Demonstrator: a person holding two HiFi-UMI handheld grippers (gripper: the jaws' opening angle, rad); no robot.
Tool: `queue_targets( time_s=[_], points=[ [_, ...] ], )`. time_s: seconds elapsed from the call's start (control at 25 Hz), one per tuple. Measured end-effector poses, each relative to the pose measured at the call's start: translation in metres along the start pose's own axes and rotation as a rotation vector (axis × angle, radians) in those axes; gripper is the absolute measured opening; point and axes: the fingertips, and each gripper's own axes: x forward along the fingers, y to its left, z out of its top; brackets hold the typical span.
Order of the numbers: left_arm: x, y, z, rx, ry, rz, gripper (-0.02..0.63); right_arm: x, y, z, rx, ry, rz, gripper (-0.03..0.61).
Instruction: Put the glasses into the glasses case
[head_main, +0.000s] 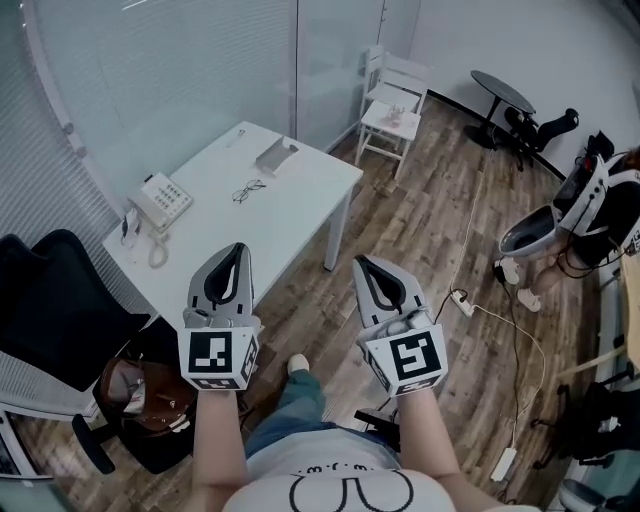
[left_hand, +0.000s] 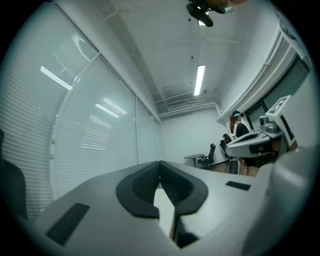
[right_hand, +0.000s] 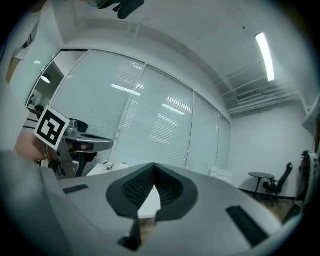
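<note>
while nothing of the task is done yet, the glasses (head_main: 249, 189) lie out on the white desk (head_main: 300, 215), near the glasses case (head_main: 277, 156) but not in it. the left gripper (head_main: 238, 250) has its jaws clenched on nothing, and the right gripper (head_main: 365, 265) is pressed together and empty too. both hang well apart from the glasses, which sit ahead and leftward. reaching, picking up and casing all remain.
</note>
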Motion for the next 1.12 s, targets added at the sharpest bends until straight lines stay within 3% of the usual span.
queue_targets(
  time_s=[0.52,1.12],
  points=[
    [0.178,0.082,-0.05,-0.037,0.05,0.014,0.015,0.191,-0.068,-0.027,-0.008,0.037,0.072,0.011],
    [0.287,0.14,-0.096,-0.037,0.12,0.133,0.015,0.331,-0.149,-0.07,0.07,0.06,0.086,0.011]
  ],
)
